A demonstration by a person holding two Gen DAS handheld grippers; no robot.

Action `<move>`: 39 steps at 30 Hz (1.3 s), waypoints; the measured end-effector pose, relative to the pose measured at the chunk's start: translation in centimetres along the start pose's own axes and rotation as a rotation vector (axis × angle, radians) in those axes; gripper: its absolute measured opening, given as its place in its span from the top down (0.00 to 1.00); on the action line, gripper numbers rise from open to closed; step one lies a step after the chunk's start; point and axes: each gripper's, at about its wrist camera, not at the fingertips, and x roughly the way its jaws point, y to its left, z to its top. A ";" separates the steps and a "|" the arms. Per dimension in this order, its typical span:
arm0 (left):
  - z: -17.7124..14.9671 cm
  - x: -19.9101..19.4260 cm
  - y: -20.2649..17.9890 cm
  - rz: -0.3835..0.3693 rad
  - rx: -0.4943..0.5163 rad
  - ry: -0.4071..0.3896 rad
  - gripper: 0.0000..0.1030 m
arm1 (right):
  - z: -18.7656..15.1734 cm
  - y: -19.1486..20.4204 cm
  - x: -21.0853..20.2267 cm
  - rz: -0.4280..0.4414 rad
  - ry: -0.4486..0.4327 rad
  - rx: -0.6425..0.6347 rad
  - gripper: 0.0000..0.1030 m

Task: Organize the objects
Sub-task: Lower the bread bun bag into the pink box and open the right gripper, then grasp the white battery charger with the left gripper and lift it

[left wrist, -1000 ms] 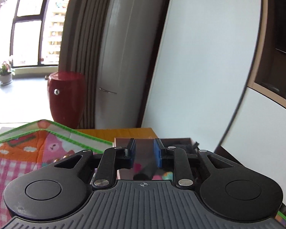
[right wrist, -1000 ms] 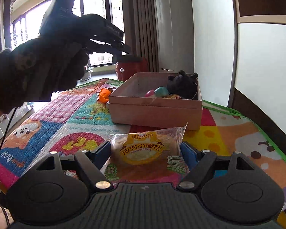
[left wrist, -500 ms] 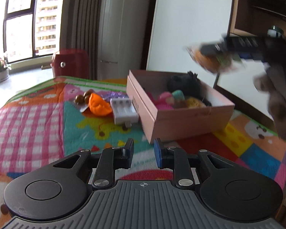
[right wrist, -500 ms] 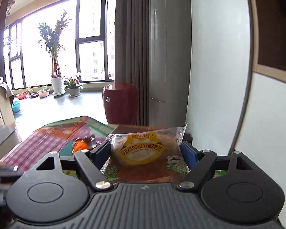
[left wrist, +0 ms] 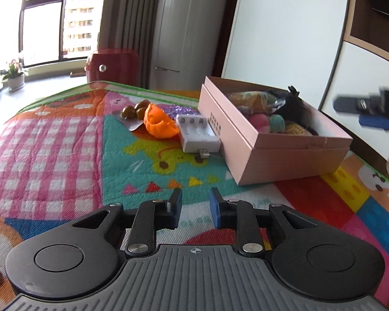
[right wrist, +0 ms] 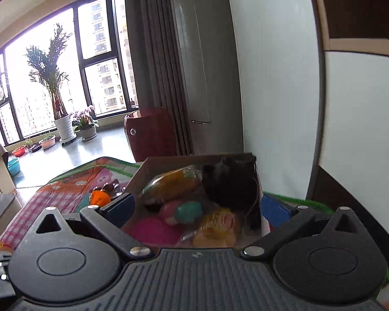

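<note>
Strong daylight from the windows (right wrist: 64,77) blows out the panes and washes the floor, fisheye bending curves the walls at the edges, and motion blur smears the right gripper (left wrist: 370,108) in the left wrist view

right gripper (right wrist: 197,207) jaws just opened — empty | bread packet (right wrist: 173,184) dropped, apparently into the box (right wrist: 258,181) | left gripper (left wrist: 194,207) lower — over the mat (left wrist: 64,142)

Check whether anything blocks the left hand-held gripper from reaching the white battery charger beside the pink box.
Nothing visible does. Only bare play mat lies between the left hand-held gripper and the white battery charger. The pink box sits beside the charger, the orange toy on its other side.
</note>
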 end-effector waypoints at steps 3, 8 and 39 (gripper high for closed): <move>1.6 1.4 0.1 0.026 -0.041 -0.029 0.75 | -3.2 0.7 -1.3 -0.012 0.000 -0.015 0.00; 4.7 4.9 1.6 0.053 -0.201 -0.019 0.75 | -7.6 1.9 -0.7 -0.031 0.050 -0.039 0.00; 0.6 -1.4 1.9 0.204 0.144 0.137 0.71 | -7.2 0.9 -0.9 -0.019 0.060 0.013 0.00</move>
